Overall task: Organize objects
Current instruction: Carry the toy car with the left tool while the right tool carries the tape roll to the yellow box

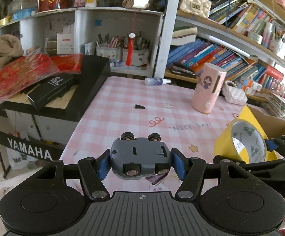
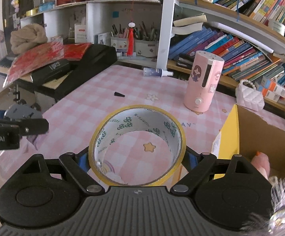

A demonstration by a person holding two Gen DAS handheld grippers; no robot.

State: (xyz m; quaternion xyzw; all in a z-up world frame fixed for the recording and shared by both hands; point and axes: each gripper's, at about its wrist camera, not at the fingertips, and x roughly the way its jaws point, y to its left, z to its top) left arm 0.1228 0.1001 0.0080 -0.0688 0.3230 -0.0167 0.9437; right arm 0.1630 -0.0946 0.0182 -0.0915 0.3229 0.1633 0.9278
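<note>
The left claw sits closest to the lens in its own view, its blue pads pinching the flanks of a grey toy car held upside down, four wheels up, above the near edge of the table. In the right wrist view the right claw grips a roll of yellow tape, its pads pressed on the roll's outer rim on both sides; the white printed core faces the camera and the pink-checked cloth shows through the hole. The roll is lifted off the table, just left of an open cardboard box with a yellow outer face, which stands at the table's right edge. Something pink and fluffy lies inside the box near its near wall; what it is cannot be told.

Farther back on the table stands a pink humidifier, upright, with a cartoon girl on its side. A small spray bottle lies on its side at the far edge, and a small black wedge-shaped piece lies alone on the cloth between them and the claws. A white quilted bag rests beside the bookshelf to the right. Left of the table, a Yamaha keyboard carries red packets and a black case.
</note>
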